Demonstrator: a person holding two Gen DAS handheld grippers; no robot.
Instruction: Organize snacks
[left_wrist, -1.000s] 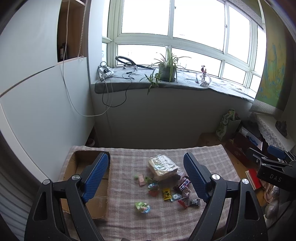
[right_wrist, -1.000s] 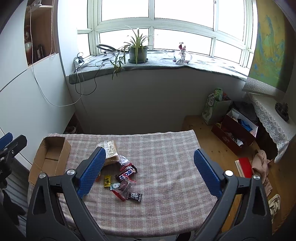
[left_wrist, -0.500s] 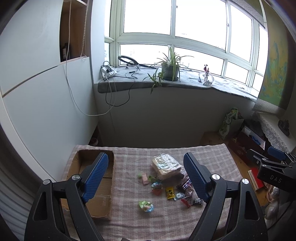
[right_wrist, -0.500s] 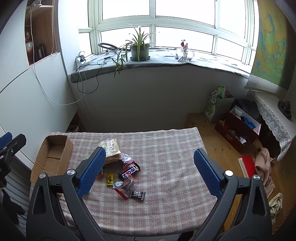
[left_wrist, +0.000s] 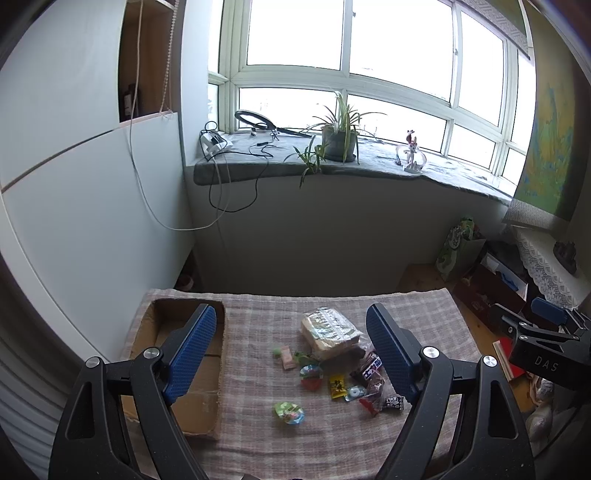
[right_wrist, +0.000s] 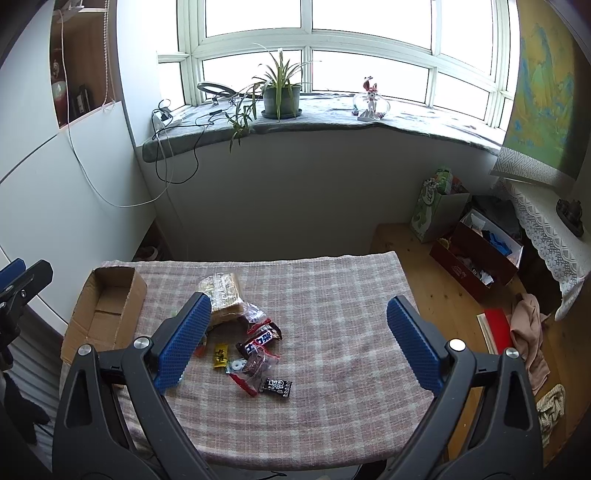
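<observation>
Hardly moved from a second ago: both views levelled a touch, with nothing on the surface (right_wrist: 332, 295) disturbed. Holding the left tool (left_wrist: 290, 312) and the right tool (right_wrist: 299, 300) well above the checked cloth, jaws spread wide and gripping nothing, probably to take in the whole layout before committing to a first pick.

Snack pile (left_wrist: 343, 373) heaped near the middle of the surface, wrappers overlapping; bread packet (left_wrist: 328, 328) at its 11 o'clock edge, one green sweet (left_wrist: 289, 412) lying apart at 7 o'clock. Cardboard box (left_wrist: 201, 406) standing open and apparently empty at 9 o'clock from the pile, the likely destination, hence within the left tool's easy reach.

Judging by this, sorting not yet begun. Best to start with the loose green sweet or an outer wrapper, since pinching into the tangle risks dragging neighbours along. Thin foil packets lying flat may slip between wide pads, so come down low and close slowly.
</observation>
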